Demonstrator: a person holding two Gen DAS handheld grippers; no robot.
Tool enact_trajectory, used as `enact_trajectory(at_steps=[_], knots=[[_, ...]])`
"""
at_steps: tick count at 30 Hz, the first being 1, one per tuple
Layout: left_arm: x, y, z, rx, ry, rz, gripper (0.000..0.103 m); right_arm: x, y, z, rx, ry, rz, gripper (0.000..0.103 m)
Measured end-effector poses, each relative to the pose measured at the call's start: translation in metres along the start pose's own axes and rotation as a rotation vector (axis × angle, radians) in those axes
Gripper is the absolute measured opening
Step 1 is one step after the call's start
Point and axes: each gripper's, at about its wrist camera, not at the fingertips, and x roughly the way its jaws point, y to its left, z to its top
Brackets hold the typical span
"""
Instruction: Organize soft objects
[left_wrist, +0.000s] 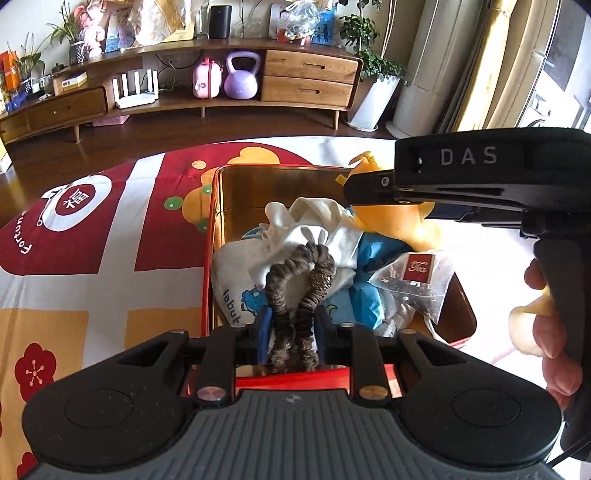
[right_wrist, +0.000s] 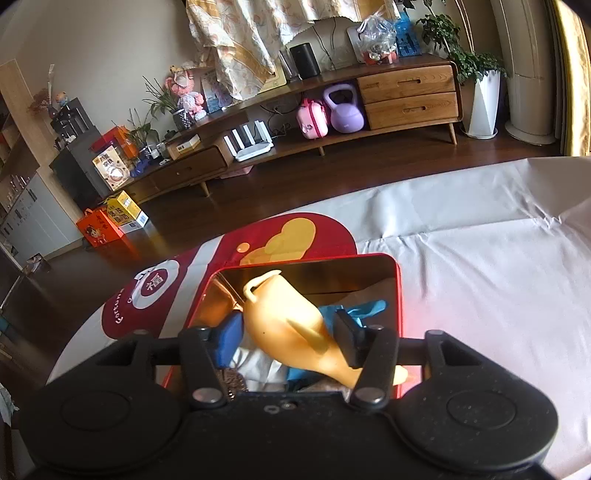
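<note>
Nearest in the left wrist view, the left tongs (left_wrist: 291, 325) stand narrow around a brown hair scrunchie (left_wrist: 299, 284); its two gathered strands run between the blue pads, though whether the pads press on it or merely flank it cannot be told. The loop droops forward onto the pile, which suggests it is being lowered in, not carried off. Just beyond it, inside the red tin box (left_wrist: 207, 266), lie the soft things already gathered: a white cloth (left_wrist: 314, 229), a blue cloth (left_wrist: 369, 266), a printed pouch (left_wrist: 236, 284), and at the right a clear tea sachet (left_wrist: 417, 280) leaning on the heap. They sit heaped rather than flat, probably because the box is simply the collecting place. In the right wrist view, the right tongs (right_wrist: 288, 341) stand well apart on either side of a yellow rubber toy (right_wrist: 284, 325), which rests on the pile in the box with its thin end over the near rim; the pads look clear of it, so it seems let go there. The same right tool shows in the left view, held by a hand (left_wrist: 546, 325). Farther off, the box stands on a red and white patterned cloth (left_wrist: 110, 229) covering the worktop (right_wrist: 480, 258), the box mouth open toward both tools for easy dropping.
</note>
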Motion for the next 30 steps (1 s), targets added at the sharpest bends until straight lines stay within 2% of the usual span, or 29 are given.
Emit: enact_trajectory(at_steps=[2, 6, 7, 8, 10, 22, 30], knots=[[-0.004, -0.001, -0.001, -0.002, -0.003, -0.006, 0.028, -0.004, 0.001, 0.000, -0.006, -0.014, -0.001, 0.065], [-0.014, -0.001, -0.002, -0.004, -0.013, -0.013, 0.031, -0.016, 0.000, 0.003, 0.009, -0.030, 0.008, 0.065], [-0.017, -0.001, -0.003, -0.004, -0.018, -0.014, 0.034, -0.020, -0.001, 0.003, 0.012, -0.033, 0.013, 0.065], [-0.020, -0.001, -0.003, -0.003, -0.024, -0.016, 0.039, -0.024, -0.001, 0.003, 0.012, -0.034, 0.018, 0.065], [-0.028, -0.001, -0.004, -0.009, -0.048, -0.012, 0.066, -0.031, -0.001, 0.001, 0.006, -0.031, 0.029, 0.066], [-0.078, -0.009, -0.017, -0.007, -0.117, -0.001, 0.067, -0.097, 0.010, -0.028, -0.122, -0.072, 0.077, 0.066], [-0.111, -0.014, -0.032, 0.000, -0.163, 0.016, 0.067, -0.133, 0.019, -0.058, -0.202, -0.092, 0.098, 0.076]])
